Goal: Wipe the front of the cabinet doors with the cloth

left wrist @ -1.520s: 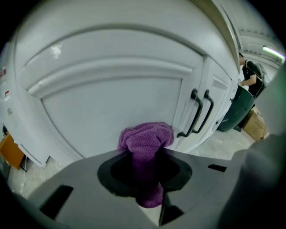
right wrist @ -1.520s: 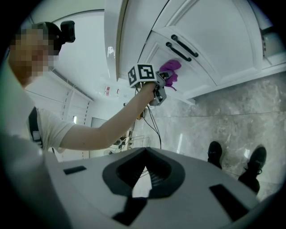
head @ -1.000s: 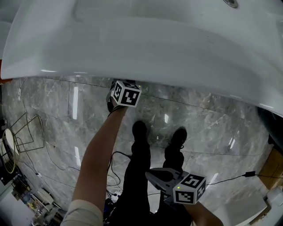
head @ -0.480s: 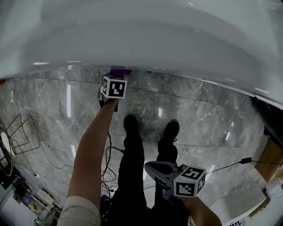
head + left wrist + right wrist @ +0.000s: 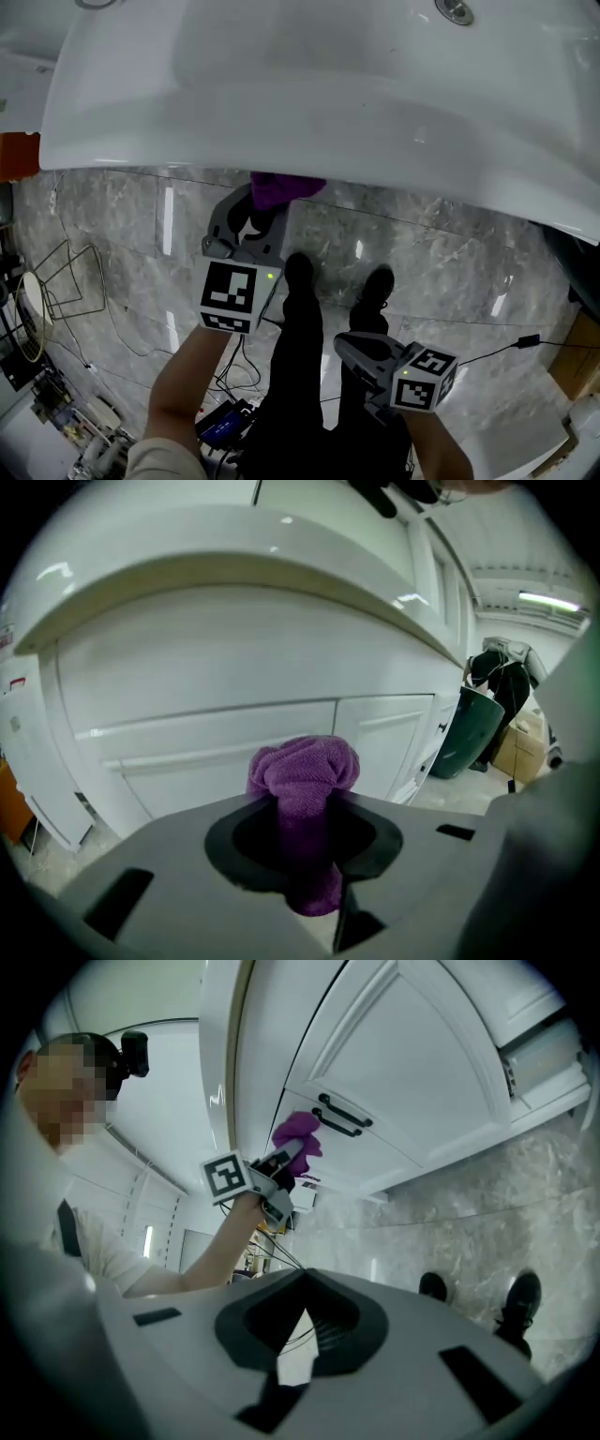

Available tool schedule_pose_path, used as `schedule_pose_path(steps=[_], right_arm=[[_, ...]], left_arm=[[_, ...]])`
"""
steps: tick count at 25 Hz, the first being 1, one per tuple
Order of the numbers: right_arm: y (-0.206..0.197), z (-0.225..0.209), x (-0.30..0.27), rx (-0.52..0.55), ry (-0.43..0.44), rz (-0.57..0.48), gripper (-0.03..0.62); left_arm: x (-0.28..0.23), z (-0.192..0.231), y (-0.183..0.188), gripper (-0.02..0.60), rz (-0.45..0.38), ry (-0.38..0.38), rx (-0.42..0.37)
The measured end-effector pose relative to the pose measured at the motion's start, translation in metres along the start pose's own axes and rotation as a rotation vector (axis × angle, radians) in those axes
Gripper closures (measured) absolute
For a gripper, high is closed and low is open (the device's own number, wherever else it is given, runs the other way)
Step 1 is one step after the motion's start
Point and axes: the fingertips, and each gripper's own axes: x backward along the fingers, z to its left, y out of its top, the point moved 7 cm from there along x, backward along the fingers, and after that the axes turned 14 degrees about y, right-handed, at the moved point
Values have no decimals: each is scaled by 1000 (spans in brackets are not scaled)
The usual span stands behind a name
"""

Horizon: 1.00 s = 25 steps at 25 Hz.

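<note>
1. The left gripper [image 5: 255, 208] has been drawn back toward the body from under the sink rim [image 5: 281, 150], and its marker cube now sits lower in the head view. One stroke is judged to be ending or being reset, with wiping still to be done.
2. The purple cloth [image 5: 305, 771] is clenched between the left jaws and bunched ahead of them. It is pointed at the white cabinet doors [image 5: 187, 752], near a dark handle [image 5: 339, 1119]; contact with the door cannot be confirmed.
3. The left forearm is held outstretched forward.
4. The right gripper [image 5: 361, 352] has hardly been moved. Its jaws are pressed together on nothing, and it is kept low beside the legs.
</note>
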Motion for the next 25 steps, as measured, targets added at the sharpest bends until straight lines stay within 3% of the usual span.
schedule_pose_path(steps=[4, 8, 13, 25], right_arm=[[-3, 2, -1, -11, 3, 5, 585], [-6, 5, -4, 13, 1, 35, 585], [-14, -2, -2, -10, 8, 26, 585], [-34, -28, -1, -37, -1, 38, 585]], left_arm=[[2, -14, 38, 476, -98, -25, -59], [-13, -25, 35, 476, -72, -28, -124], [-31, -33, -22, 476, 44, -15, -123], [-117, -41, -122, 476, 202, 23, -108]])
